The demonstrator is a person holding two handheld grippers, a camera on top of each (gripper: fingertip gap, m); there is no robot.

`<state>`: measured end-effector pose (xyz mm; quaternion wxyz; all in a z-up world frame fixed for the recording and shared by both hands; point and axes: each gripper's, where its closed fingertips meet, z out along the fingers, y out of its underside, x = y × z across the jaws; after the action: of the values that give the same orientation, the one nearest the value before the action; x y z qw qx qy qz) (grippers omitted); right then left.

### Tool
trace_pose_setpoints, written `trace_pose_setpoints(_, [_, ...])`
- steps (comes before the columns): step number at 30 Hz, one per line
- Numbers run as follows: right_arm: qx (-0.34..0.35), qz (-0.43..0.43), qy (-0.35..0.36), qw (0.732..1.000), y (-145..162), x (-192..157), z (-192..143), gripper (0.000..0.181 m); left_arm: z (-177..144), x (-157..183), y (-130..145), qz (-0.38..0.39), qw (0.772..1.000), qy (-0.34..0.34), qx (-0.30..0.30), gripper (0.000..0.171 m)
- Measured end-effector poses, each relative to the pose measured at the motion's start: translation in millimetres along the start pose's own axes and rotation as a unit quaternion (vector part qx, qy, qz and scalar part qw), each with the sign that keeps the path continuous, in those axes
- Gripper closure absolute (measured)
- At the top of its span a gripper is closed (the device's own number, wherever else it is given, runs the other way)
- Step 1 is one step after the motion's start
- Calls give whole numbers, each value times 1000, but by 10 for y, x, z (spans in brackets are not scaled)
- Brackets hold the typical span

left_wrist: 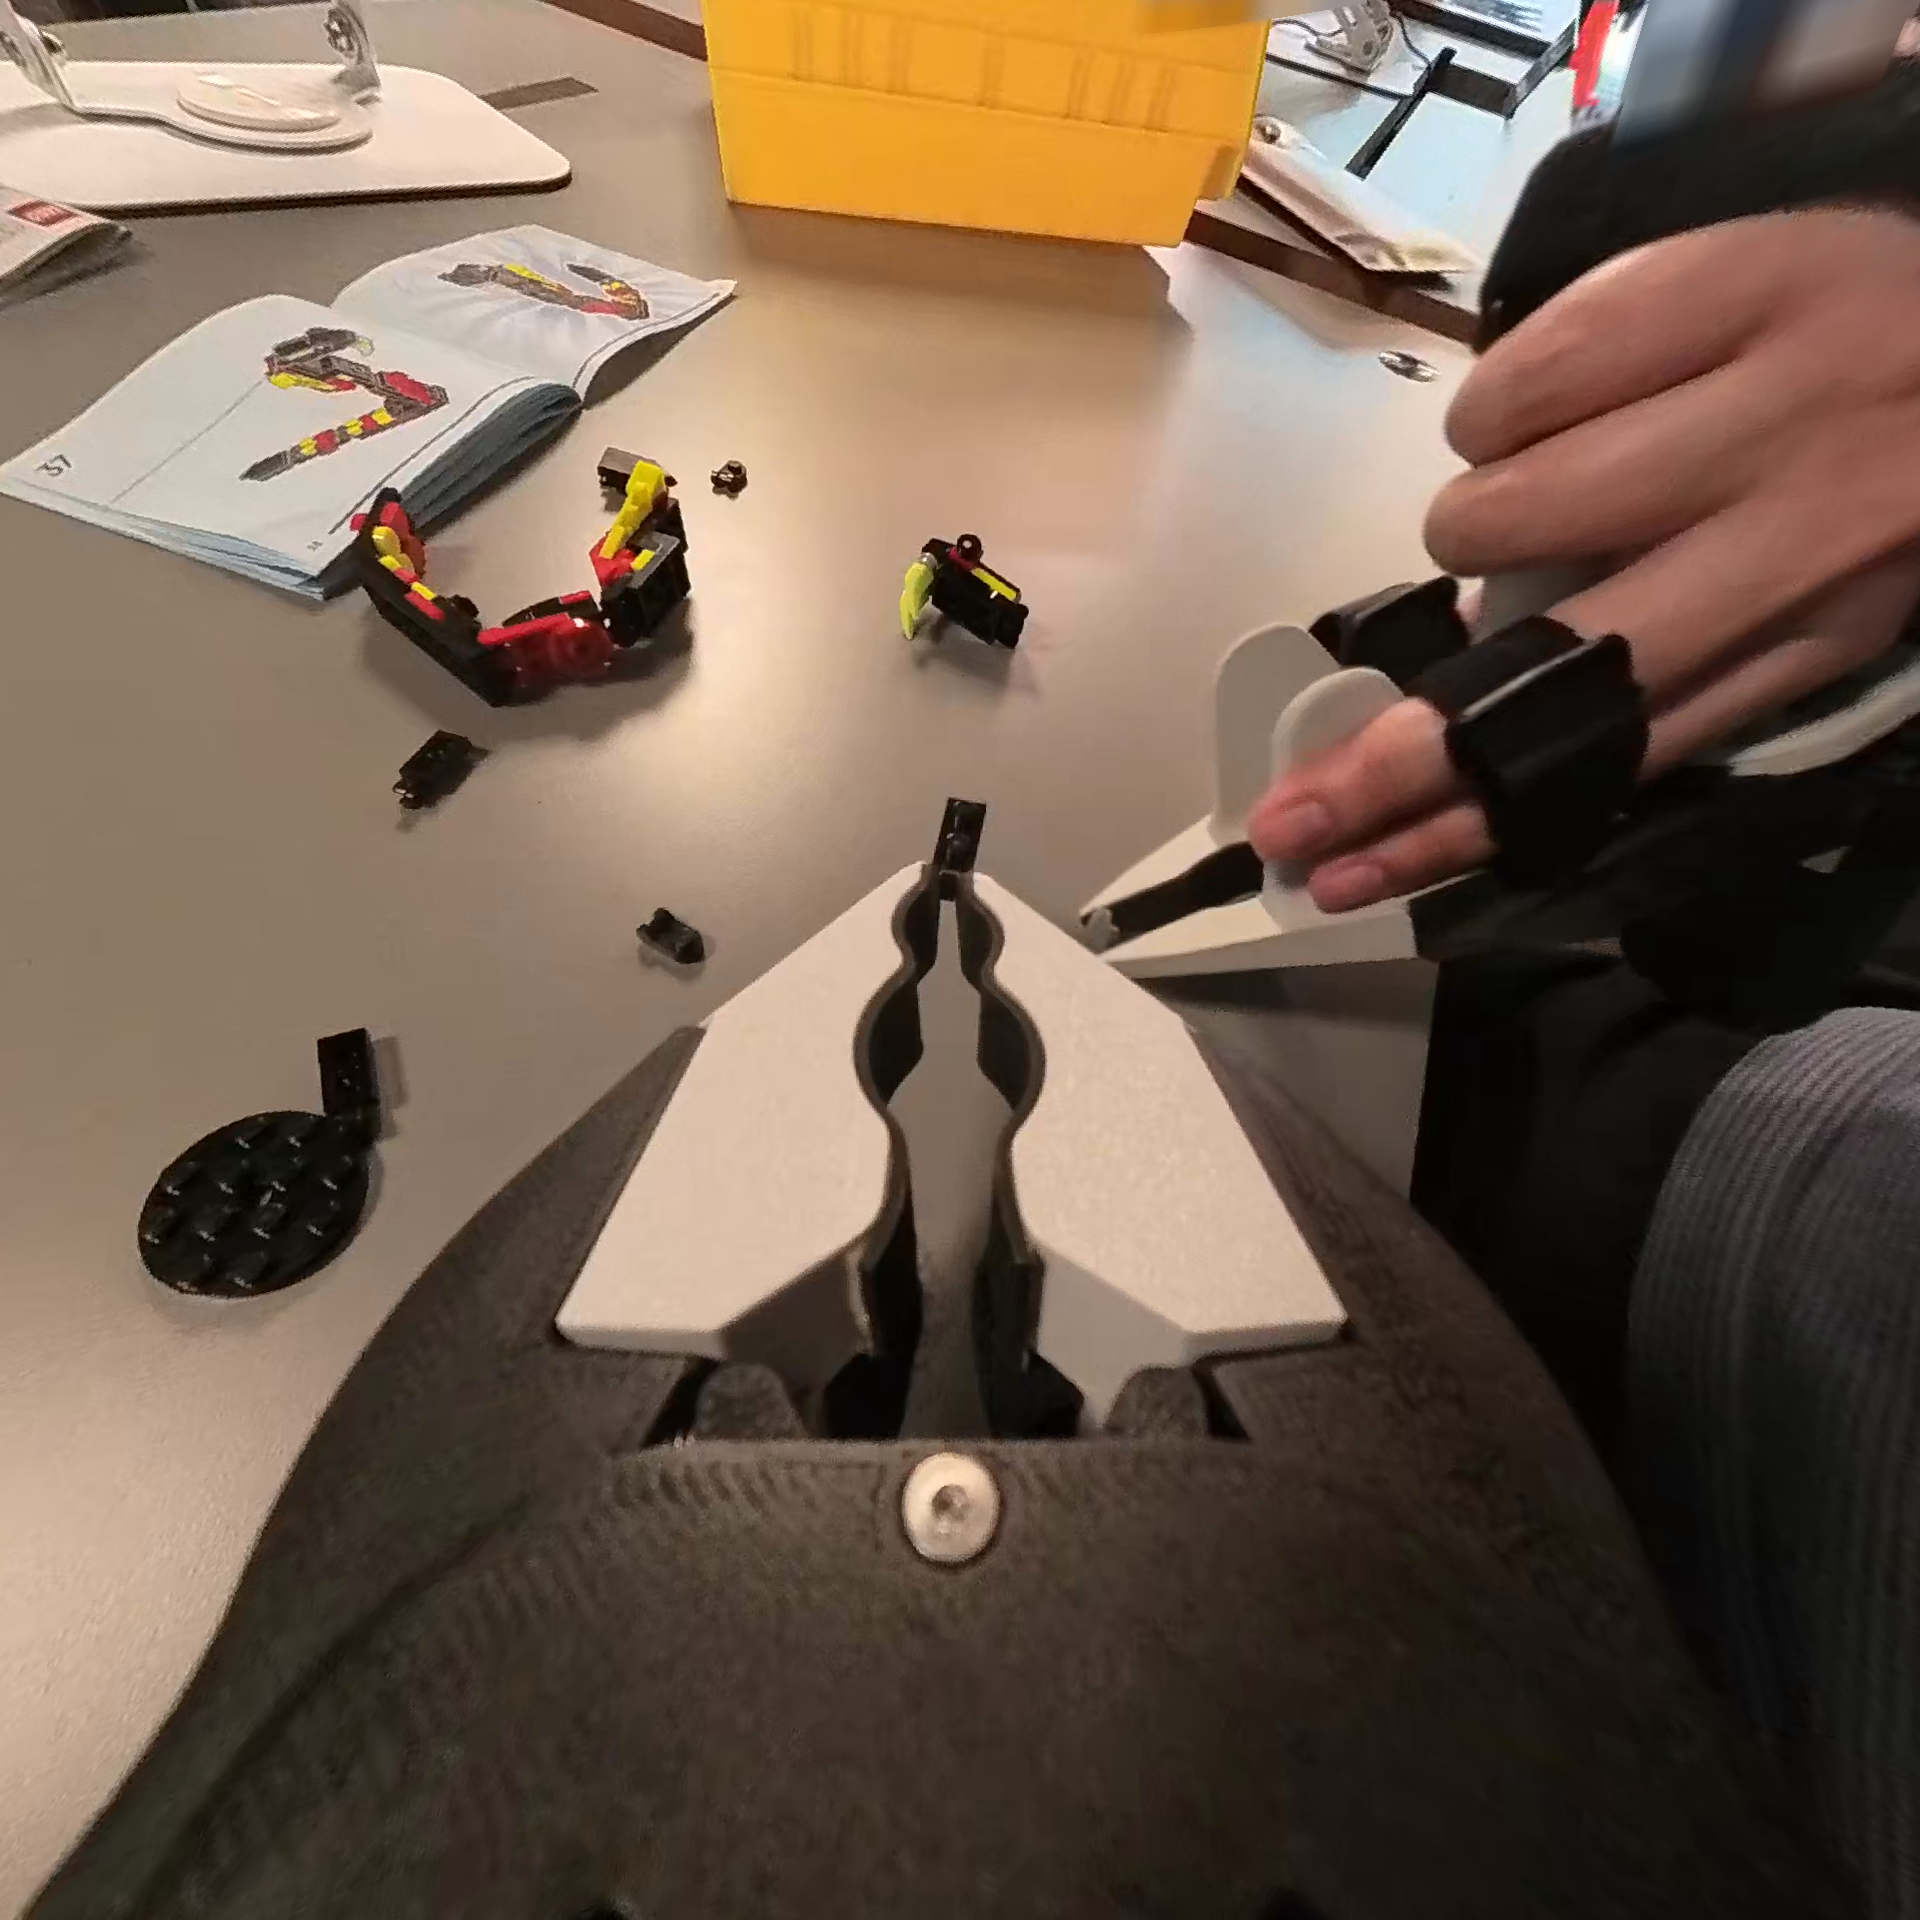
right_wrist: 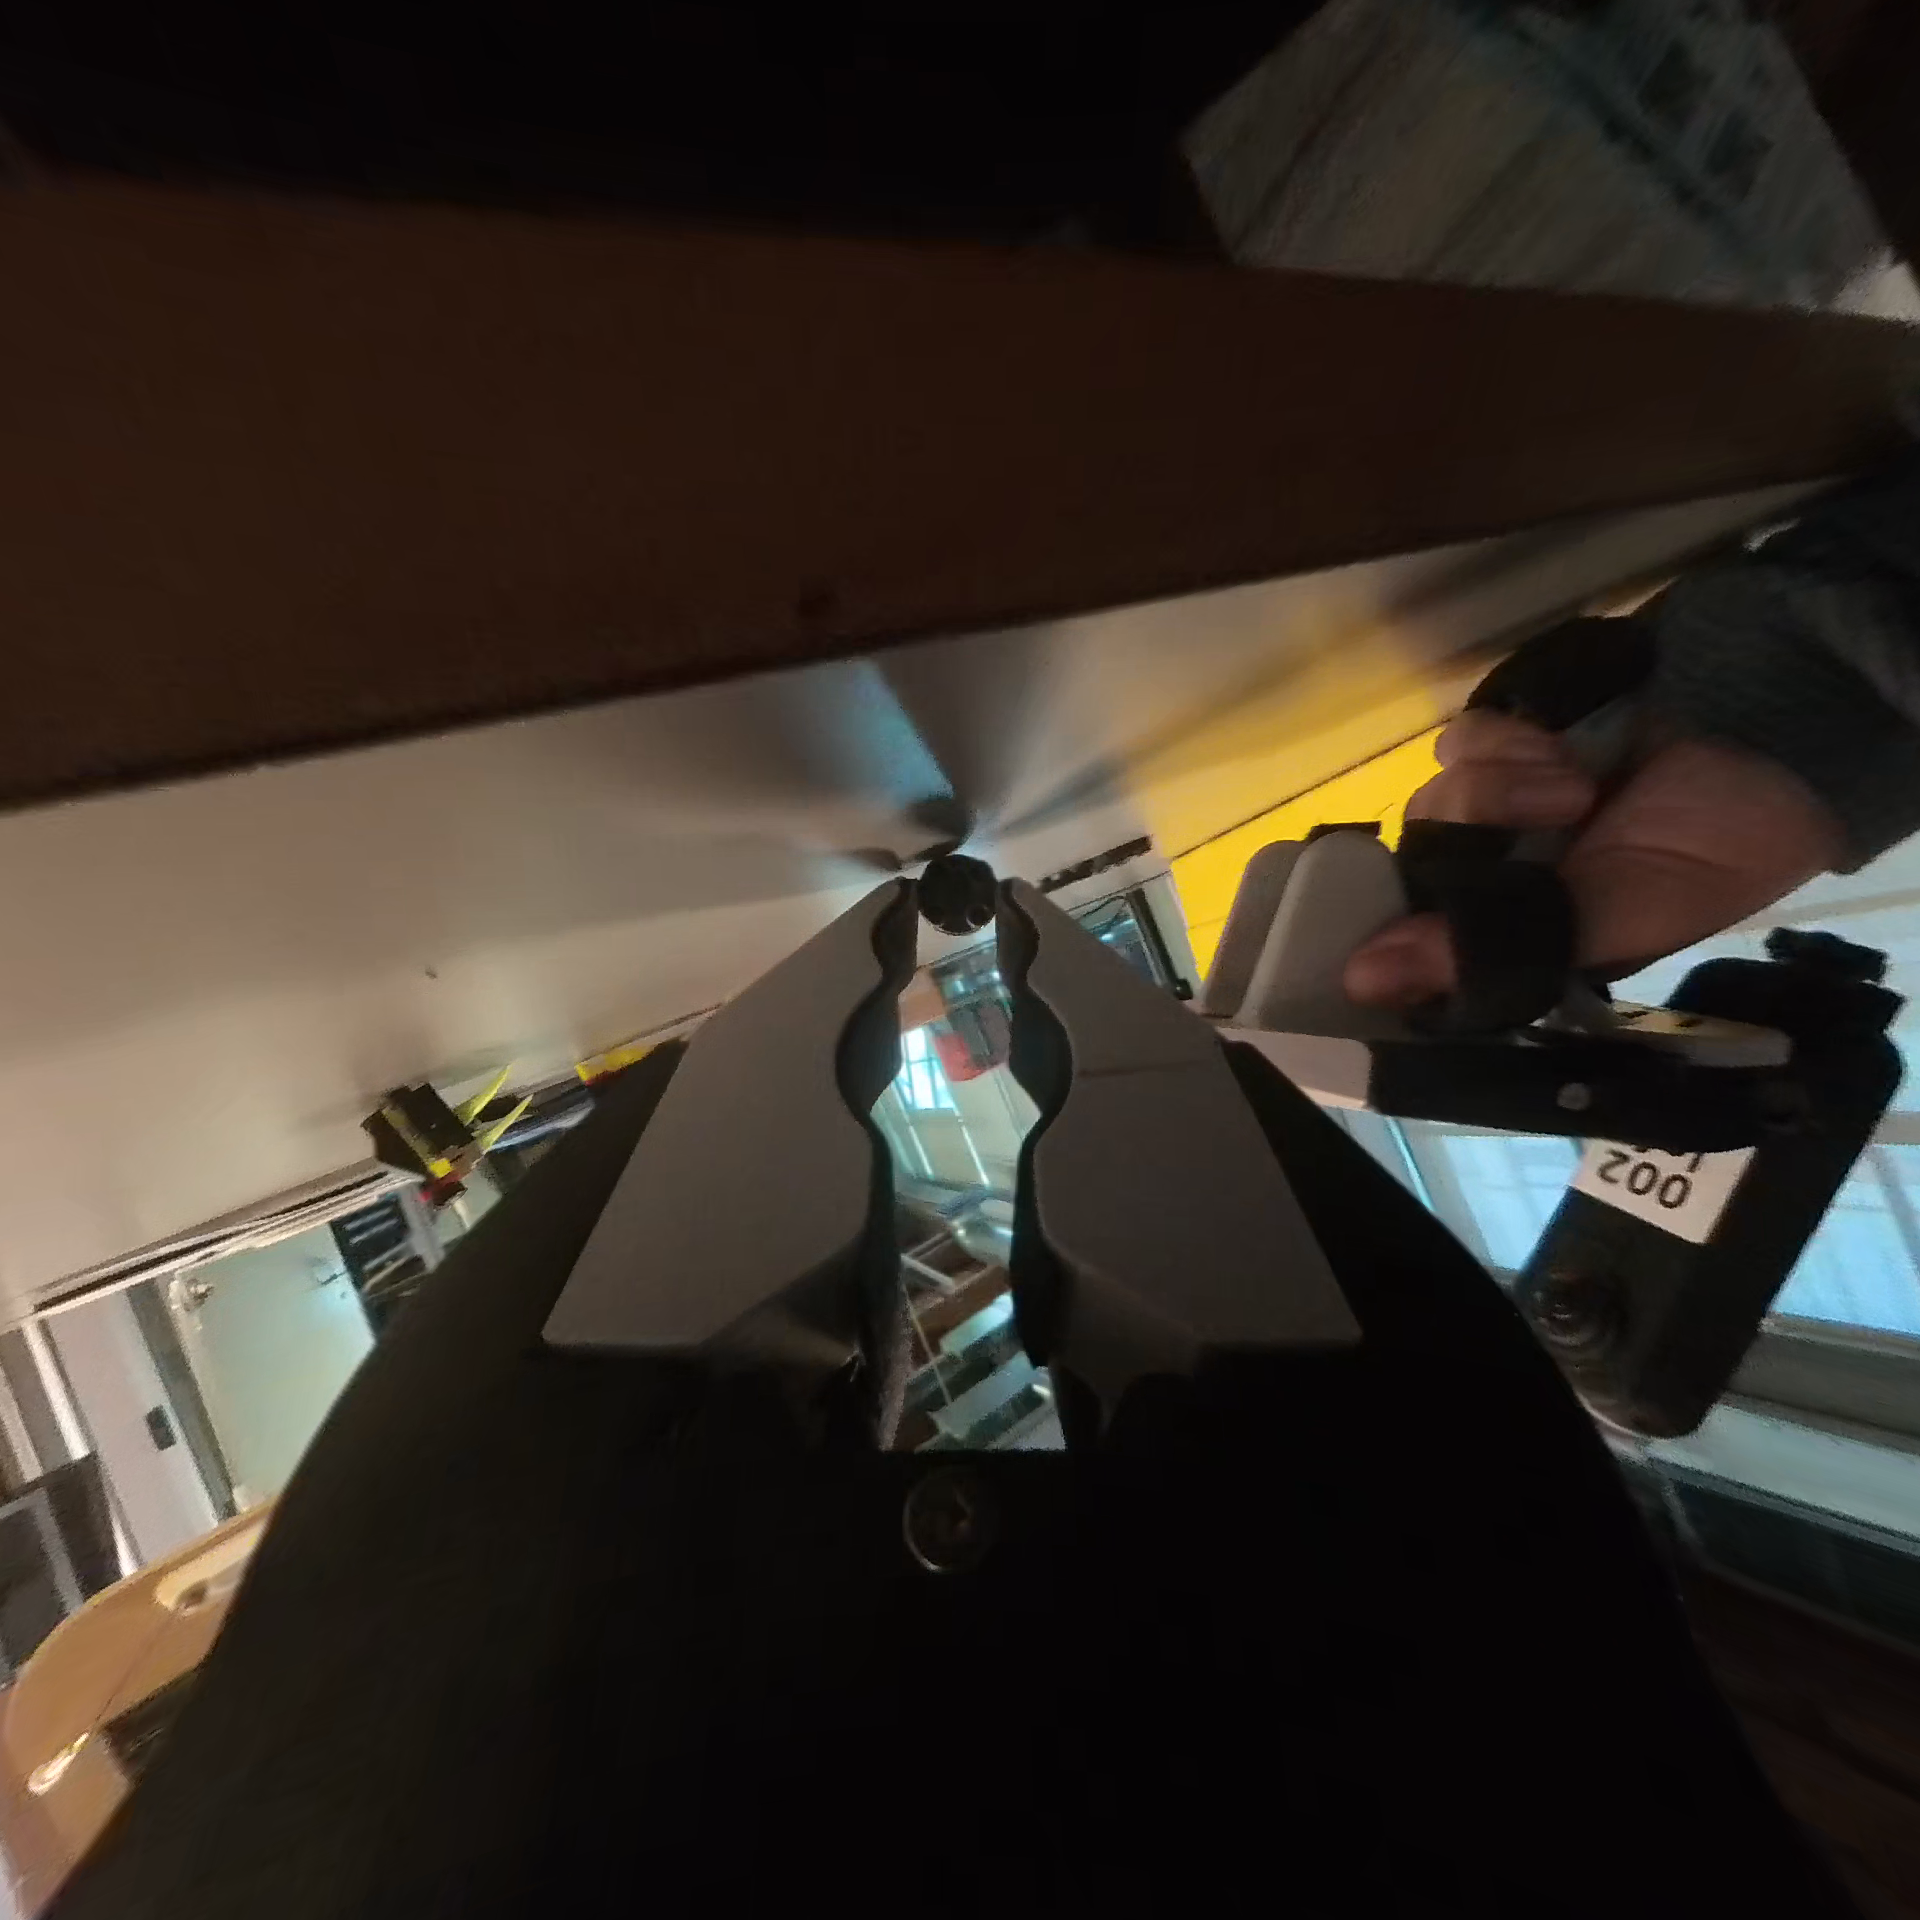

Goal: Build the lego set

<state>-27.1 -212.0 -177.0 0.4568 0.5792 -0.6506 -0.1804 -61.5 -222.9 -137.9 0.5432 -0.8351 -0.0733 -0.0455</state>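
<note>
Closest to the lens, the left tongs [left_wrist: 954, 883] are clamped at their very tips on a small black plate piece [left_wrist: 961, 831] that stands upright above the grey worktop [left_wrist: 935, 416]; the right tongs [right_wrist: 958, 902], rolled over near the worktop edge, pinch a small round black stud piece [right_wrist: 956, 898]. Both grips are shallow, so I judge that the main risk is either part twisting or popping out when the two are pressed together, and the blur in the right wrist view suggests fast motion that would worsen alignment. Around them, largest first: a yellow box [left_wrist: 977, 114] at the back, an open instruction booklet [left_wrist: 343, 405] to the left, the curved red, black and yellow snake body [left_wrist: 520, 603] just beside it, a round black studded plate [left_wrist: 255, 1205] near the left tongs, a small black head section with a lime fang [left_wrist: 966, 592], and loose black bits [left_wrist: 436, 764] scattered between. Those loose bits lie in the likely path to the snake body and could be knocked aside.
</note>
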Motion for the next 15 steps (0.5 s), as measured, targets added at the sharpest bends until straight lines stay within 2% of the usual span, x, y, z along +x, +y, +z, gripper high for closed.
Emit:
trace_pose_setpoints(5, [-2, -17, 14, 1000, -46, 31, -25, 168, 7, 5, 8, 1, 1000, 2, -3, 170])
trace_pose_setpoints(15, [43, -36, 24, 998, -127, 0, -145, 168, 22, 17, 28, 5, 1000, 3, -11, 170])
